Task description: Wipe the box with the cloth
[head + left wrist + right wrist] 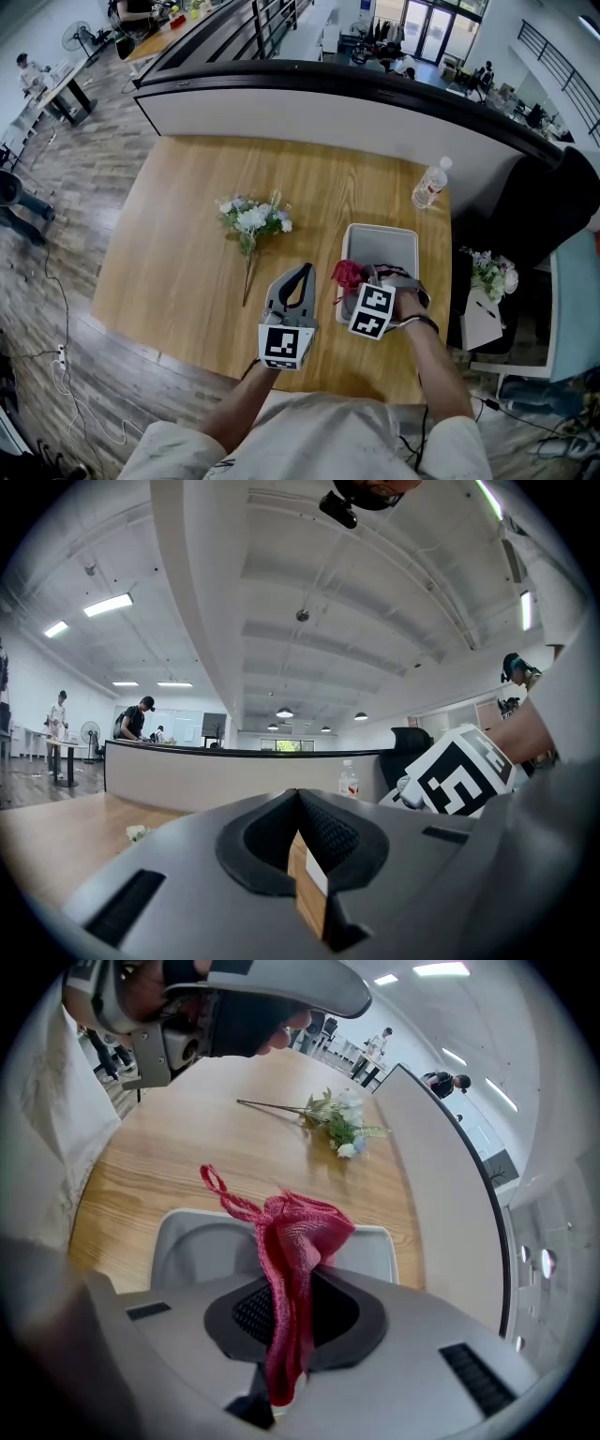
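A white open box (405, 239) (187, 1246) stands on the wooden table (187, 244) at the right, near the front edge. My right gripper (352, 278) (286, 1330) hovers over the box's near left rim, shut on a red cloth (348, 274) (292, 1251) that bunches up from between its jaws with a loop trailing left. My left gripper (300, 277) (298, 846) is held above the table just left of the box, jaws closed together with nothing in them, pointing away from me.
A bunch of white and pale flowers (253, 221) (339, 1126) lies mid-table. A clear water bottle (430, 185) (348, 780) stands at the far right corner. A curved counter (356, 103) runs behind the table. A black chair (553, 206) stands to the right.
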Demonstrator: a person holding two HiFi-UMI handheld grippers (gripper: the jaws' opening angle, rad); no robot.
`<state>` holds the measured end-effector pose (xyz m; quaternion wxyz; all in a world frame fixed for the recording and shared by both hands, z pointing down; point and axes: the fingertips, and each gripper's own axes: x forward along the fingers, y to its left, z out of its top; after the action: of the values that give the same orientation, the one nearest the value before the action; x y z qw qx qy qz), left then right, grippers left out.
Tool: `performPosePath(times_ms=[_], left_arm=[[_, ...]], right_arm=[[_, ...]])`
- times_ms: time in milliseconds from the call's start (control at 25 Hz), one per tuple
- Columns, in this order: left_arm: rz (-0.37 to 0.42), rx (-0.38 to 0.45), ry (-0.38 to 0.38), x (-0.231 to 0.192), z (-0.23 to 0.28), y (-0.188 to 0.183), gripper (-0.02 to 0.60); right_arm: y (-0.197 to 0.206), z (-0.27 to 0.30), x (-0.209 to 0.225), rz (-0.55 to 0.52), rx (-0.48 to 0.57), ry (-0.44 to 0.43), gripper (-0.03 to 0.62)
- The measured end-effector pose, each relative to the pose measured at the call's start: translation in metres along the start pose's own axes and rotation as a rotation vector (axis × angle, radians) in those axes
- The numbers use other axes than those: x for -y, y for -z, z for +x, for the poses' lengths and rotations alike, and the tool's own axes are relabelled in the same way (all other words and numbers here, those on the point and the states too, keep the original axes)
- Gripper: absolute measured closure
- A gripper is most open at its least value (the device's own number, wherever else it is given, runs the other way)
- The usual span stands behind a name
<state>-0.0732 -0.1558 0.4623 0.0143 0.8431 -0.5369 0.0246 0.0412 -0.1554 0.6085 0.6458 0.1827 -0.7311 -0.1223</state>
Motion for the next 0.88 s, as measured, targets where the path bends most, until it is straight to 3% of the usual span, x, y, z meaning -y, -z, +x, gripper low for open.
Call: performPosePath(times_ms=[520,880], left_arm=[[-0.002,-0.012,-0.012,-0.004,0.001,0.005,0.568],[-0.009,-0.016,-0.009,-0.001,0.000,0.009,0.568]], right_arm=[[0.002,-0.007,-0.009,0.020,-0.008,-0.019,0.531],[0.001,-0.013,-0.037,0.012,-0.003,-0.057,0.531]])
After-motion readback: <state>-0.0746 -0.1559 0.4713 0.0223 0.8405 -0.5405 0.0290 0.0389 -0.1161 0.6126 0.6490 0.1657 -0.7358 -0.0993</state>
